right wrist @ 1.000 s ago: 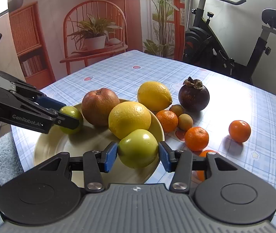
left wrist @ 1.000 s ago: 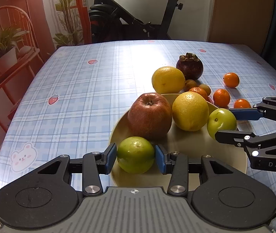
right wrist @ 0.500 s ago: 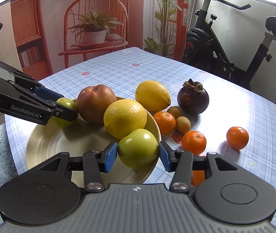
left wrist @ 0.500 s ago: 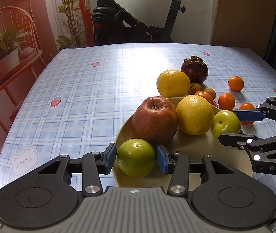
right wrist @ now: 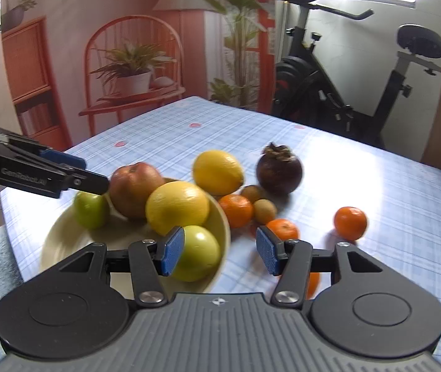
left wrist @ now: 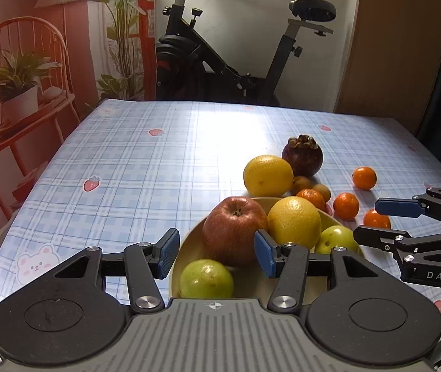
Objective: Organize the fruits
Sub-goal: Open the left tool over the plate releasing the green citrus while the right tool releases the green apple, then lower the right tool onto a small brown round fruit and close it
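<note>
A cream plate [left wrist: 186,241] [right wrist: 65,232] holds a red apple [left wrist: 234,229], a yellow orange [left wrist: 293,221] and two green apples. One green apple [left wrist: 206,279] lies on the plate below my open left gripper [left wrist: 216,252]. The other green apple [right wrist: 197,252] lies at the plate's right edge, beside the left finger of my open right gripper [right wrist: 217,251]. Both grippers are lifted above the plate and hold nothing. A second yellow orange [left wrist: 267,175], a mangosteen [left wrist: 302,155], several small tangerines and two brown fruits lie on the table past the plate.
The table has a blue plaid cloth [left wrist: 127,161]. An exercise bike [left wrist: 220,62] stands behind the far edge. A red chair-shaped shelf with a potted plant [left wrist: 15,93] stands to the left. A tangerine [right wrist: 349,223] lies apart at the right.
Both grippers have opened and let go of their green apples, which now rest on the plate. Both grippers have lifted and drawn back; the right one shifted right.
</note>
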`<state>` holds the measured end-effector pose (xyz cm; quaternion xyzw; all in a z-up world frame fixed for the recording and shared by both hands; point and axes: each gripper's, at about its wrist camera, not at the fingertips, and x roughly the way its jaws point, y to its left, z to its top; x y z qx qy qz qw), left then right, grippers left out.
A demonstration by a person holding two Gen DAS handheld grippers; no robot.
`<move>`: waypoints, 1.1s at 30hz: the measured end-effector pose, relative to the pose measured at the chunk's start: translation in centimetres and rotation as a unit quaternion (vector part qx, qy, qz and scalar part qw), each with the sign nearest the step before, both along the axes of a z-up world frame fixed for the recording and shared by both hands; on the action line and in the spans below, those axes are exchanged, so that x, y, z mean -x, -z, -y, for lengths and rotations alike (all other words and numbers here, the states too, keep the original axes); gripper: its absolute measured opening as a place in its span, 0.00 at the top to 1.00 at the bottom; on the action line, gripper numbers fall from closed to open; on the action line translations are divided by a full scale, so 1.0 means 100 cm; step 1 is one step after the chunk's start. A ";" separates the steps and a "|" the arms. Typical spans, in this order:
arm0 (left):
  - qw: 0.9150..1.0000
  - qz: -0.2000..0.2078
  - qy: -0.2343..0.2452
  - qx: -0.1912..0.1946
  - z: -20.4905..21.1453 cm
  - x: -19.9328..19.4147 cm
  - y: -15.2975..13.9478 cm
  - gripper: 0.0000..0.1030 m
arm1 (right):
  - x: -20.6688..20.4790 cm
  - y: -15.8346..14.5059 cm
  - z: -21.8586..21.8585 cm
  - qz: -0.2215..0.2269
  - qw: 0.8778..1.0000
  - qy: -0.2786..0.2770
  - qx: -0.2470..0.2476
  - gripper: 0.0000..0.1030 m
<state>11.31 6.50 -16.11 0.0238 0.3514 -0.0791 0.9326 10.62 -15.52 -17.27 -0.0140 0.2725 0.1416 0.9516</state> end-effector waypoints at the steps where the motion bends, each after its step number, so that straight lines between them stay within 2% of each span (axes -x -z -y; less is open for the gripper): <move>1: 1.000 0.004 0.000 0.004 0.001 0.000 -0.002 0.45 | 0.000 0.000 0.004 0.001 1.000 0.006 -0.002 0.47; 10: 1.000 0.010 0.019 0.021 0.022 -0.007 -0.003 0.46 | 0.004 0.008 0.042 -0.006 0.999 0.051 -0.011 0.47; 15: 0.999 0.006 0.029 0.026 0.033 -0.014 -0.003 0.46 | 0.001 0.010 0.054 -0.006 0.999 0.050 -0.013 0.55; 18: 0.999 0.005 0.029 0.030 0.038 -0.020 -0.006 0.46 | -0.006 0.007 0.057 -0.004 0.999 0.048 -0.022 0.63; 21: 0.999 0.002 0.021 0.040 0.041 -0.031 -0.009 0.48 | -0.020 0.002 0.057 -0.007 0.999 0.038 -0.033 0.74; 23: 0.998 -0.004 0.015 0.056 0.041 -0.040 -0.011 0.56 | -0.033 -0.002 0.054 -0.009 0.999 0.024 -0.030 0.78; 26: 0.998 -0.005 -0.001 0.065 0.040 -0.051 -0.014 0.60 | -0.053 -0.004 0.045 -0.016 1.000 0.004 -0.016 0.78; 30: 0.998 -0.001 -0.006 0.070 0.035 -0.060 -0.018 0.61 | -0.075 0.003 0.031 -0.036 0.999 -0.025 0.009 0.78; 33: 0.997 -0.003 -0.009 0.074 0.030 -0.064 -0.017 0.61 | -0.086 0.008 0.025 -0.051 0.998 -0.040 0.010 0.79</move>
